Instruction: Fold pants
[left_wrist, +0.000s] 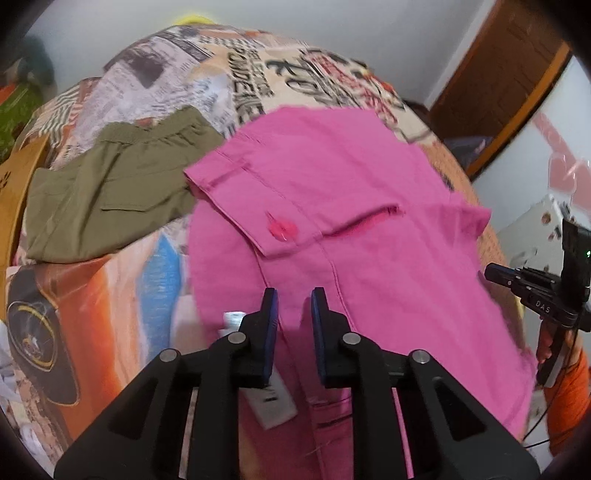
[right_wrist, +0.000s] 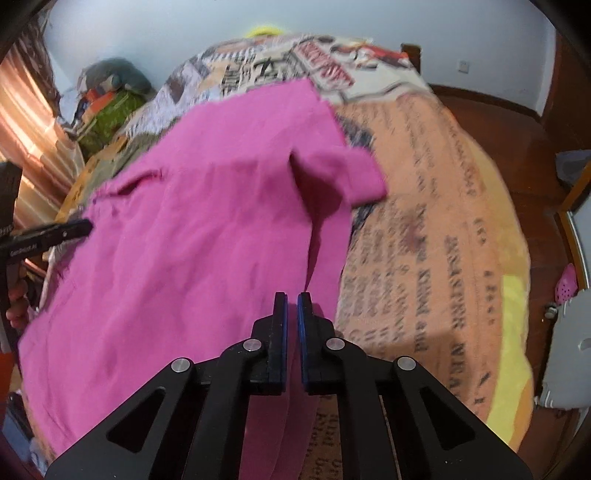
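The pink pants (left_wrist: 332, 192) lie spread over a bed covered with a newsprint-pattern bedspread (right_wrist: 424, 229), waistband end toward the near edge. The left gripper (left_wrist: 293, 299) is clenched on a fold of the pink cloth at the near edge, with pink fabric pinched up between its blue pads and a white care label (left_wrist: 271, 400) lying just beside its left finger. The right gripper (right_wrist: 291, 301) is likewise clamped on the pants, its pads nearly together with a strip of pink fabric running down between them. In the left wrist view, a buttoned flap with a pink button (left_wrist: 282, 229) and a slit pocket sit in the middle of the garment; the far edge of the pants is turned over in a loose flap. A folded olive green garment (left_wrist: 110, 195) rests to the left of the pants, close to their left edge. To the right of the pants, the bedspread is bare out to its yellow border, and beyond it lies a wooden floor (right_wrist: 517, 147). A cluttered pile (right_wrist: 110, 99) stands at the far left by a curtain.
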